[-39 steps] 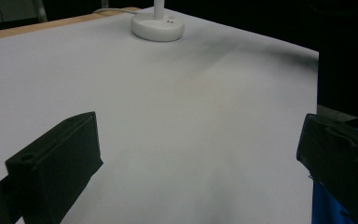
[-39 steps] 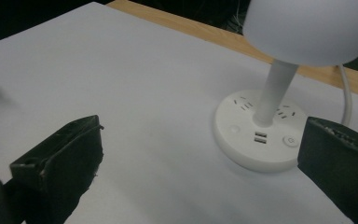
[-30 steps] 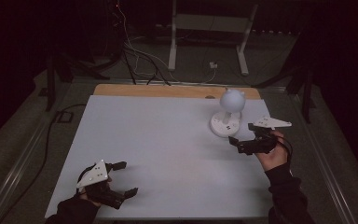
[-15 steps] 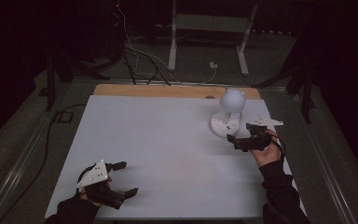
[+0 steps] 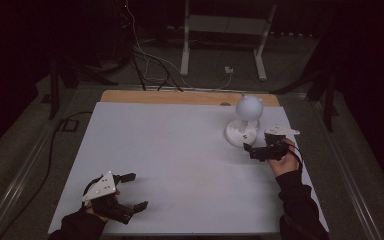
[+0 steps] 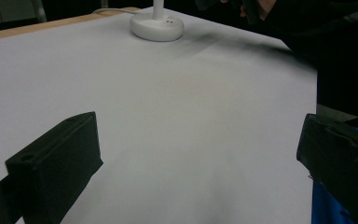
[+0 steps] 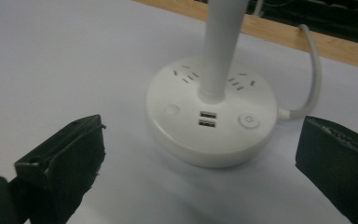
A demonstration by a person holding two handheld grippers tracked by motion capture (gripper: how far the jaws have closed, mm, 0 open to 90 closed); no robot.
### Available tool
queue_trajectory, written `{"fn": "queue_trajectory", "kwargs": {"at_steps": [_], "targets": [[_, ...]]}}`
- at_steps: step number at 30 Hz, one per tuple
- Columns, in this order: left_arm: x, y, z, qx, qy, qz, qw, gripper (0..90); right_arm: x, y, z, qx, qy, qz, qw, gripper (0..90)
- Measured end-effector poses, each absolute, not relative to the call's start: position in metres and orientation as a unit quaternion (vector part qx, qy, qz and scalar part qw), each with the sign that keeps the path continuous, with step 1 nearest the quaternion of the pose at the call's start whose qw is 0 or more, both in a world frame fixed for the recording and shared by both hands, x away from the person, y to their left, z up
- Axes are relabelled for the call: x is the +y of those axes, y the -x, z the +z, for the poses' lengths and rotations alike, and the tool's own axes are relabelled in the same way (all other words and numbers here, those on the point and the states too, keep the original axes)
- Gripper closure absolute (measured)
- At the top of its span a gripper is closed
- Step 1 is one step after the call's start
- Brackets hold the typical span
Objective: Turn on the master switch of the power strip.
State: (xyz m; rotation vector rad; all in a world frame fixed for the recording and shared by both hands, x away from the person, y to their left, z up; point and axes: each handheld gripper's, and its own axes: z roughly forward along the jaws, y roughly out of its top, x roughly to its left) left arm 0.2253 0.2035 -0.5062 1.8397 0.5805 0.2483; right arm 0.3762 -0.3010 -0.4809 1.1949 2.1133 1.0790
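Note:
A white desk lamp stands at the table's far right, with a round base [image 5: 241, 134] and a globe head [image 5: 249, 106]. My right gripper [image 5: 250, 149] hovers just in front of the base, open and holding nothing. In the right gripper view the base [image 7: 212, 119] lies between the wide-apart jaws of the right gripper [image 7: 205, 158], showing two USB ports [image 7: 207, 118], a power button [image 7: 249, 121] and sockets around the stem [image 7: 221, 42]. My left gripper [image 5: 136, 191] rests open at the near left corner. In its own view the left gripper [image 6: 196, 163] frames bare table, with the lamp base [image 6: 157, 25] far off.
A white mat [image 5: 180, 160] covers the table, with a strip of wood [image 5: 180, 96] at its far edge. The lamp's white cable [image 7: 312, 79] runs off the back. Beyond the table, cables and a stand's white legs [image 5: 185, 55] sit on the dark floor.
My right gripper has crept left and slightly away from me, closer to the lamp base. The left gripper has stayed put.

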Motion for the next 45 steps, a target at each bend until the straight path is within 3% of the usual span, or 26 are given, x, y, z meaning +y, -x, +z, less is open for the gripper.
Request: {"fn": "queue_trajectory", "kwargs": {"at_steps": [13, 19, 26, 27, 29, 32, 45], "targets": [[0.204, -0.226, -0.506, 0.249, -0.780, 0.103, 0.564, 0.2, -0.310, -0.385, -0.499, 0.755, -0.463, 0.402, 0.232, 0.9], [0.204, -0.226, -0.507, 0.249, -0.780, 0.103, 0.564, 0.2, -0.311, -0.391, -0.502, 0.732, -0.489, 0.405, 0.248, 1.4], [0.204, -0.226, -0.506, 0.249, -0.780, 0.103, 0.564, 0.2, -0.311, -0.392, -0.502, 0.724, -0.507, 0.397, 0.249, 17.2], [0.204, -0.226, -0.507, 0.249, -0.780, 0.104, 0.564, 0.2, -0.311, -0.392, -0.502, 0.723, -0.509, 0.395, 0.248, 26.2], [0.204, -0.226, -0.507, 0.249, -0.781, 0.103, 0.564, 0.2, -0.310, -0.392, -0.501, 0.722, -0.513, 0.394, 0.245, 29.4], [0.204, -0.226, -0.506, 0.249, -0.780, 0.104, 0.564, 0.2, -0.310, -0.392, -0.499, 0.718, -0.519, 0.395, 0.243, 41.3], [0.204, -0.226, -0.507, 0.250, -0.780, 0.103, 0.565, 0.2, -0.310, -0.397, -0.496, 0.713, -0.534, 0.381, 0.248, 71.1]]}}
